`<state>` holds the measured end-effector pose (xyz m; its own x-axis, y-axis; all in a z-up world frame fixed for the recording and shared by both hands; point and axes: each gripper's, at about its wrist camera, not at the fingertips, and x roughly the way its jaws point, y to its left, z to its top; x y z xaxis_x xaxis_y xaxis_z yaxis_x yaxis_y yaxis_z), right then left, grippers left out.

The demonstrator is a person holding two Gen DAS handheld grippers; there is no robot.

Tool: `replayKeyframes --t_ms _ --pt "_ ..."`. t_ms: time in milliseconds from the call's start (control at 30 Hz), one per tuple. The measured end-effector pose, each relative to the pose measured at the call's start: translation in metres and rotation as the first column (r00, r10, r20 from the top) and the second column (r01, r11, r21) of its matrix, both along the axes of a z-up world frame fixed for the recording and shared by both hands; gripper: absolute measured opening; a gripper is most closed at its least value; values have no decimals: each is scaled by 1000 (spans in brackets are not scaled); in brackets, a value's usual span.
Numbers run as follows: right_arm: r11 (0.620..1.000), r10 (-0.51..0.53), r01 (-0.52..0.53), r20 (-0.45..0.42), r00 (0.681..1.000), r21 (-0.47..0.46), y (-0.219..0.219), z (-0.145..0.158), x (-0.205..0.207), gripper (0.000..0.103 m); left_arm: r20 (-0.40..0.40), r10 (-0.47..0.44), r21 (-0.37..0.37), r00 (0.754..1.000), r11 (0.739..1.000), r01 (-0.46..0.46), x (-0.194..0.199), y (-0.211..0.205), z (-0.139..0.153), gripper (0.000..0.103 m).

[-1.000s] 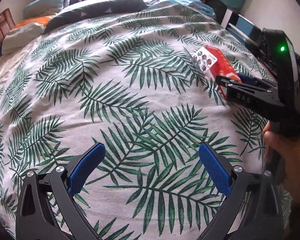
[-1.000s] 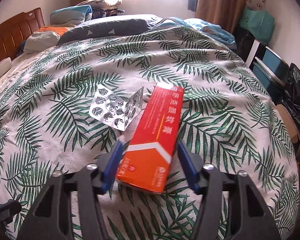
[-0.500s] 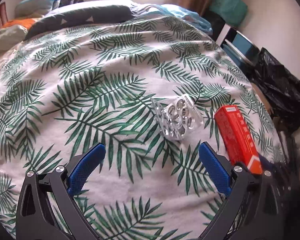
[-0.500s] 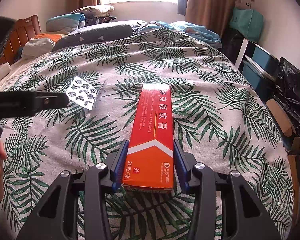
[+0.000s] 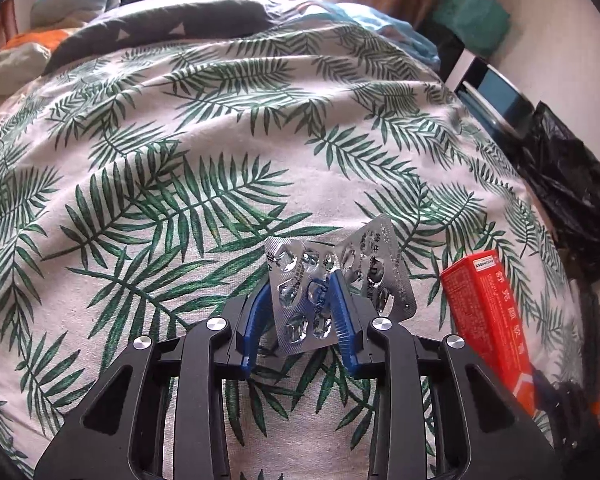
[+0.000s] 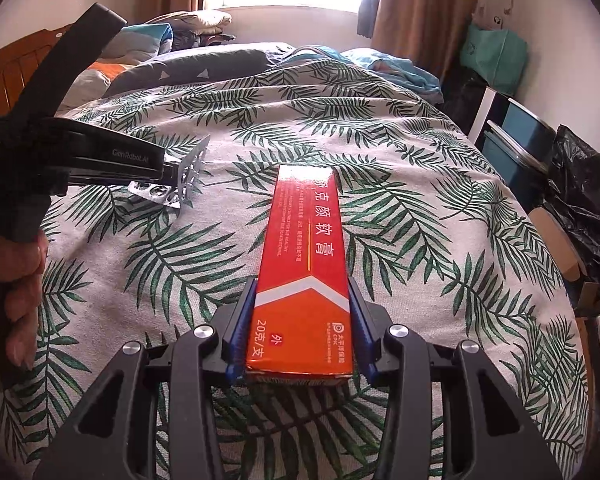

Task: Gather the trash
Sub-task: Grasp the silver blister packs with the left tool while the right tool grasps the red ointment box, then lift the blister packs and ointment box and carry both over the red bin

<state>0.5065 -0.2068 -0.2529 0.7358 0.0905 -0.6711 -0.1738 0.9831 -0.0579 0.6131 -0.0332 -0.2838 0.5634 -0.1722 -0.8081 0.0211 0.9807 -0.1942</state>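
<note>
Leaf-print bedspread (image 5: 204,184), wide bare stretch toward pillows; black bin bag (image 5: 568,196) off its right edge. Right gripper (image 6: 302,322) clamped on red ointment box (image 6: 306,256). Left gripper (image 5: 302,308) closing, blue pads against bent blister pack (image 5: 332,280).

Colours: green-on-white bed, red box, silver foil.
White duvet cover (image 5: 228,152) with green palm-leaf print; shiny silver foil blister pack (image 5: 324,288) at 6 o'clock; glossy red-orange cardboard box (image 6: 306,276), white chevron stripe, at 4 o'clock; crinkled black plastic bag (image 5: 568,196) at 3 o'clock.
</note>
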Motion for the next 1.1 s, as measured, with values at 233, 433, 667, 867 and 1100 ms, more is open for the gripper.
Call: replayKeyframes --t_ms 233,433,667,867,1100 --pt "999 16 -16 -22 1000 37 -4 2 3 42 -11 -35 -6 999 999 35 -13 2 8 20" --pt "1000 16 -16 -14 1000 25 -2 1 2 42 -50 -32 -123 998 992 26 -6 9 -1 30" --pt "999 18 -18 -11 1000 32 -2 -2 2 42 -21 -9 -153 1000 988 5 -4 3 -12 28" --pt "999 18 -18 -11 1000 31 -2 -2 2 42 -3 -33 -96 999 995 33 -5 -7 -5 19" --pt "999 21 -20 -9 1000 41 -2 -3 1 42 31 -57 -80 998 995 59 -18 -12 4 12"
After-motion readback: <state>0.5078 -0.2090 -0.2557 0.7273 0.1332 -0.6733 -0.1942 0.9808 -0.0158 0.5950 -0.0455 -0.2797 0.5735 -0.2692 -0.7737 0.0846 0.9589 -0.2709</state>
